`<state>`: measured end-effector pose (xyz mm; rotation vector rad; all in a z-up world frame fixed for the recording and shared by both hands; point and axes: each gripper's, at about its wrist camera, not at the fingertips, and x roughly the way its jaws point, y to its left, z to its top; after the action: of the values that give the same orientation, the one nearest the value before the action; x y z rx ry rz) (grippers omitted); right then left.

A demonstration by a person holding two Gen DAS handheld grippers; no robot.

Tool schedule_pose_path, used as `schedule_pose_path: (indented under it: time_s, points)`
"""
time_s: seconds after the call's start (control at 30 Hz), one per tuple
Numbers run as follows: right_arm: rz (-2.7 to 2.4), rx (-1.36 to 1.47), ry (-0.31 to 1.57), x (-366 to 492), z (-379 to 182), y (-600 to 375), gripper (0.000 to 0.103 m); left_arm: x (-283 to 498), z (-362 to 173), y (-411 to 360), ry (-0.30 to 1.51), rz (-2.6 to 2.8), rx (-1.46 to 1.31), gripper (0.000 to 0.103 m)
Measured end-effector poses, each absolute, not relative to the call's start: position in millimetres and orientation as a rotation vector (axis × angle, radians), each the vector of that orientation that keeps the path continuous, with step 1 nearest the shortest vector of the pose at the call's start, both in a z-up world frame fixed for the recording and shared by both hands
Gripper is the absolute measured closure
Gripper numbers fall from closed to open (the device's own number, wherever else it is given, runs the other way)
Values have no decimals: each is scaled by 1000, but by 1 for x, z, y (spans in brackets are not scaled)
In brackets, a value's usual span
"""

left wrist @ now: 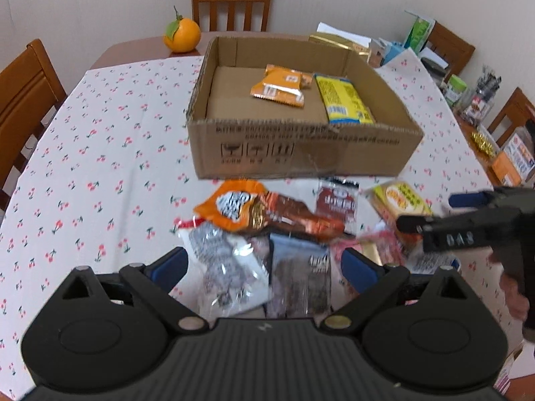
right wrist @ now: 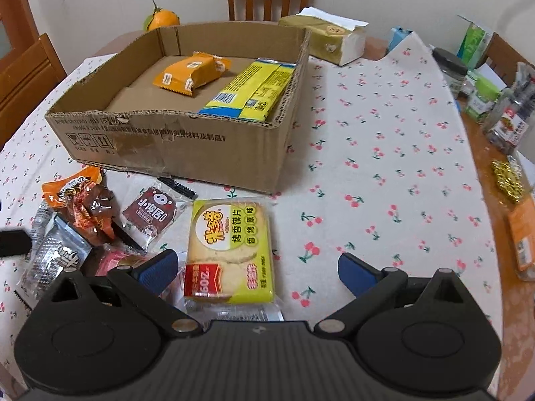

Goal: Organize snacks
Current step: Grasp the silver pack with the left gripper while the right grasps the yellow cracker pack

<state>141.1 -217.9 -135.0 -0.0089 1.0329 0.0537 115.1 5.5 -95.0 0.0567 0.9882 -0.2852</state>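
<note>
We find the loose snacks heaped on the cherry-print tablecloth (right wrist: 384,153) just in front of the cardboard box (right wrist: 174,147). Among them lie a yellow-green packet of toasted bun slices (right wrist: 230,250), a small dark-red pork snack (right wrist: 152,214), an orange-and-brown wrapped snack (left wrist: 264,212) and a silvery clear bag (left wrist: 230,267) (its print is too blurred to read). Inside the box we see an orange packet (right wrist: 190,75) near the middle and a long yellow-and-blue packet (right wrist: 254,90) against the right wall.

Our right gripper (right wrist: 255,269) hangs over the bun-slice packet with its blue pads spread wide on either side of it, gripping nothing. Our left gripper (left wrist: 264,264) hangs over the silvery bag and a dark pouch (left wrist: 301,277), likewise spread wide and empty.

Beyond the box stand a leafy orange (left wrist: 182,35) and a tissue pack (right wrist: 329,38); jars and cartons crowd the table's right edge, and wooden chairs (left wrist: 232,1) surround it.
</note>
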Motion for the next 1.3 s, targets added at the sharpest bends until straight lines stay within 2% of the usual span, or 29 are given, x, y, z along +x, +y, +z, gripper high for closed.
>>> schedule_pose_path:
  time_s: [0.4, 0.73, 0.8, 0.87, 1.13, 1.3]
  points:
    - [81, 3, 1070, 159, -153, -229, 0, 99, -103, -2, 1019, -294, 52, 5]
    - [109, -53, 1069, 154, -157, -241, 0, 93, -111, -35, 964, -284, 235, 8]
    - [110, -54, 1068, 154, -157, -241, 0, 92, -114, -40, 953, -269, 270, 11]
    - [113, -59, 1067, 154, -157, -240, 0, 92, -118, -44, 955, -264, 297, 20]
    - [127, -85, 1058, 152, -157, -239, 0, 91, -125, -54, 930, -233, 359, 20]
    - [142, -91, 1046, 151, -157, -239, 0, 90, -127, -59, 926, -220, 384, 30]
